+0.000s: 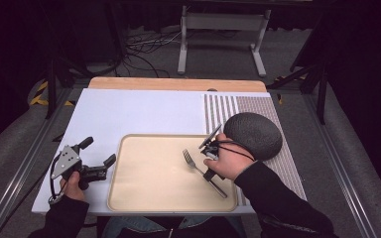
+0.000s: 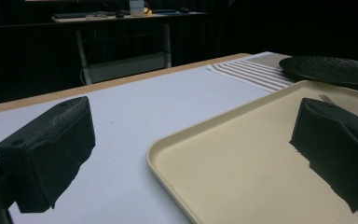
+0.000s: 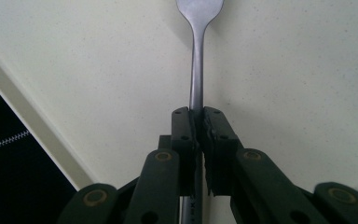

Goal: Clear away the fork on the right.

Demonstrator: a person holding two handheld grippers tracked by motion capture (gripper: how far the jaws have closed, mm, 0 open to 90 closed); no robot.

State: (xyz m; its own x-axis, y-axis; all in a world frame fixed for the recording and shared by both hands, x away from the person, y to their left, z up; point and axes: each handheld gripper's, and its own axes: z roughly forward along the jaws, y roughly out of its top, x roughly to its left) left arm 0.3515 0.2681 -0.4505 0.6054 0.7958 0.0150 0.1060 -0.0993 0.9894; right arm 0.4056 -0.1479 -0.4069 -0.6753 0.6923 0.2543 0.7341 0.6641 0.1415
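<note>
white table mat (image 1: 129, 111) bears a beige tray (image 1: 144, 193); the right gripper (image 3: 198, 122) clamps the fork (image 1: 193, 162) over it, so keep it level when lowering. left gripper (image 1: 99, 157) gapes empty.

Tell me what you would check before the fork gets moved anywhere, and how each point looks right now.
1. Right hand-held gripper shut on the fork: ok, the jaws pinch its handle.
2. Grip centred on the handle: ok, the handle runs straight out between the jaws in the right gripper view.
3. Fork over the tray: ok, its tines point toward the tray's middle in the high view.
4. Fork resting on or lifted off the tray: cannot tell.
5. Left hand-held gripper out of the way: ok, open with nothing between its jaws, at the tray's left edge.
6. Dark plate clear of the fork: ok, it sits upside down on the striped mat, beyond the right hand.
</note>
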